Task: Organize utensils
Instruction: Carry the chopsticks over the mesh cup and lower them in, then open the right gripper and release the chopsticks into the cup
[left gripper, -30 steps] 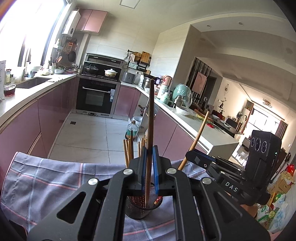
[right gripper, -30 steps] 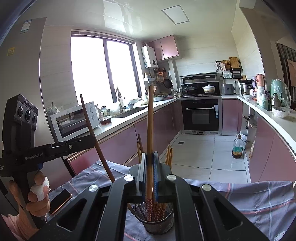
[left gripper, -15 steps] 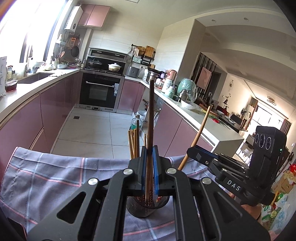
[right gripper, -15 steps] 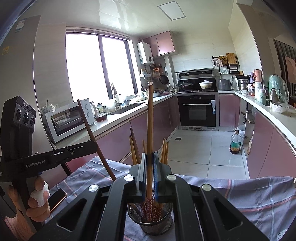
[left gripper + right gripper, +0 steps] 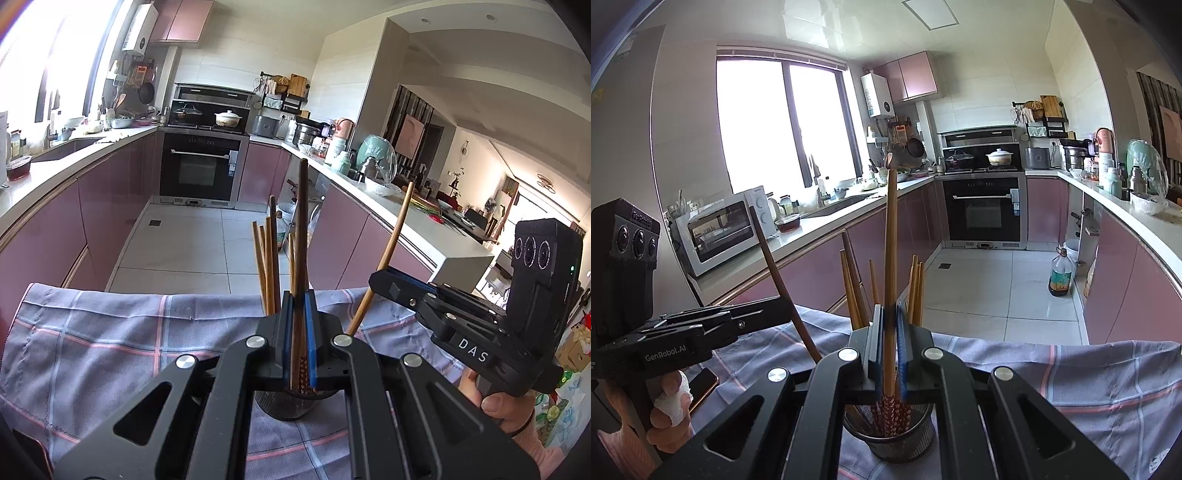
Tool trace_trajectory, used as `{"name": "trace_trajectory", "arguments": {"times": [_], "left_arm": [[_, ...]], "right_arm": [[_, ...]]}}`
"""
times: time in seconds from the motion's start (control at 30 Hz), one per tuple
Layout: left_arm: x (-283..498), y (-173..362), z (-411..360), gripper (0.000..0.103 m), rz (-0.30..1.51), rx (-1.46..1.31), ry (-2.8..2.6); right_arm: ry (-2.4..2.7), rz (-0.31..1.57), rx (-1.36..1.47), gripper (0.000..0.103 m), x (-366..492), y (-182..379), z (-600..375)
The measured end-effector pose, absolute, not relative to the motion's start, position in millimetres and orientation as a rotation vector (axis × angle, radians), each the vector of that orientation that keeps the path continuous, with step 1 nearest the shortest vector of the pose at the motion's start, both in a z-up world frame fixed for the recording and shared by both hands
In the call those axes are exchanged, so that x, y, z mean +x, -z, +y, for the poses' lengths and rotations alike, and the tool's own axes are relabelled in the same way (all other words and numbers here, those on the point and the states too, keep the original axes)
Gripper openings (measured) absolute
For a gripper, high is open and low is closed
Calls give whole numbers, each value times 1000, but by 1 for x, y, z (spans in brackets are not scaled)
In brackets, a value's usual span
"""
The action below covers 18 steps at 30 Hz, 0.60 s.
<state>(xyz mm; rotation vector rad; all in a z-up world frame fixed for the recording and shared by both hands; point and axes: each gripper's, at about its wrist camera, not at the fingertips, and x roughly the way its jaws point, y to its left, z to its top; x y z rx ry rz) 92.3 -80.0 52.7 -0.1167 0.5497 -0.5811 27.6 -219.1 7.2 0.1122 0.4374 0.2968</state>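
In the left wrist view my left gripper (image 5: pixel 298 306) is shut on a dark brown chopstick (image 5: pixel 301 240) that stands upright, its lower end inside the black mesh holder (image 5: pixel 284 406). Several lighter chopsticks (image 5: pixel 267 266) stand in that holder. In the right wrist view my right gripper (image 5: pixel 889 317) is shut on a light wooden chopstick (image 5: pixel 891 240), whose red patterned end reaches into the holder (image 5: pixel 905 443). Each gripper shows in the other's view: the right gripper (image 5: pixel 378 282) to the right, the left gripper (image 5: pixel 783 304) to the left, each with its tilted stick.
The holder stands on a grey-purple checked cloth (image 5: pixel 110 332) whose far edge drops off to the tiled kitchen floor. A phone (image 5: pixel 701 384) lies on the cloth by the left hand. Pink cabinets, a toaster oven (image 5: pixel 720 229) and an oven stand beyond.
My left gripper has sunk with the dark chopstick, pushing its lower end deeper into the holder. The right gripper and its chopstick have stayed almost still.
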Motion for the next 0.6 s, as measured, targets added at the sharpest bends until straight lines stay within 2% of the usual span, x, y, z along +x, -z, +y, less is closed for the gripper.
{"name": "trace_trajectory", "arguments": {"times": [0.6], "left_arm": [[103,-23,-86,7,621,-88,585]], "right_arm": [[-290,490,112,5,36,14,-224]]}}
